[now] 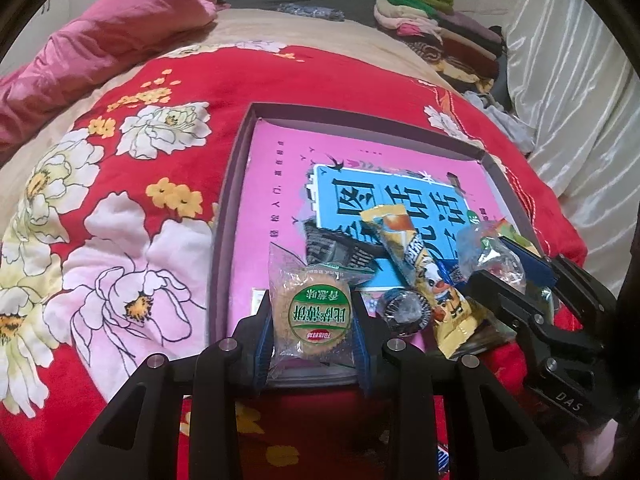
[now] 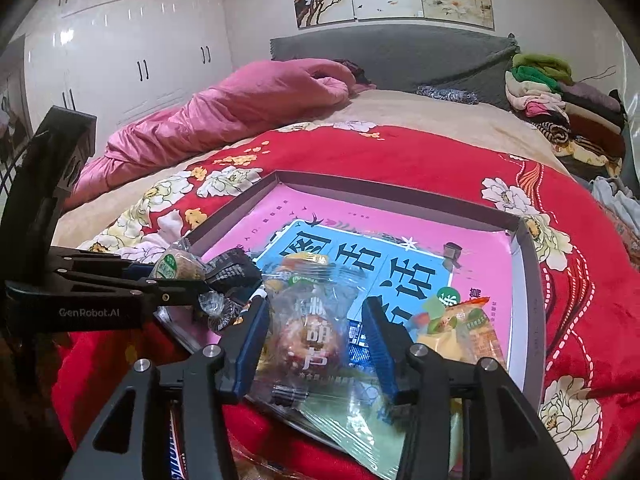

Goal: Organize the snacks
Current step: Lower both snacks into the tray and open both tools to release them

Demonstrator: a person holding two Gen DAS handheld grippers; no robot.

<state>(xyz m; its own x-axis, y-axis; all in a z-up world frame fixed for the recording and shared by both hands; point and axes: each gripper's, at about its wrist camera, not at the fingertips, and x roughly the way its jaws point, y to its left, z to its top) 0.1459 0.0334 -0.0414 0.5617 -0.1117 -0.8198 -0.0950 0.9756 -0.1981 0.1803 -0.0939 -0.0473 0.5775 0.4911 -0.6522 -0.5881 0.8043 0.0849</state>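
The left hand-held gripper (image 1: 312, 330) is clamped on a round biscuit pack (image 1: 316, 312) with a green label, both pads pressed against its wrapper, right over the near edge of the shallow box (image 1: 230, 216). The right hand-held gripper (image 2: 316, 344) has its pads on either side of a clear candy packet (image 2: 310, 320), though I can't tell if they're actually pinching it. Just right of the left hand-held gripper sit a dark foil cupcake (image 1: 402, 312) and a yellow snack bar (image 1: 420, 264), lying on the pink book (image 1: 280, 184) that lines the box. Beyond that it's all red floral blanket (image 1: 132, 184) on the bed, with a pink duvet (image 2: 240, 108) further back.
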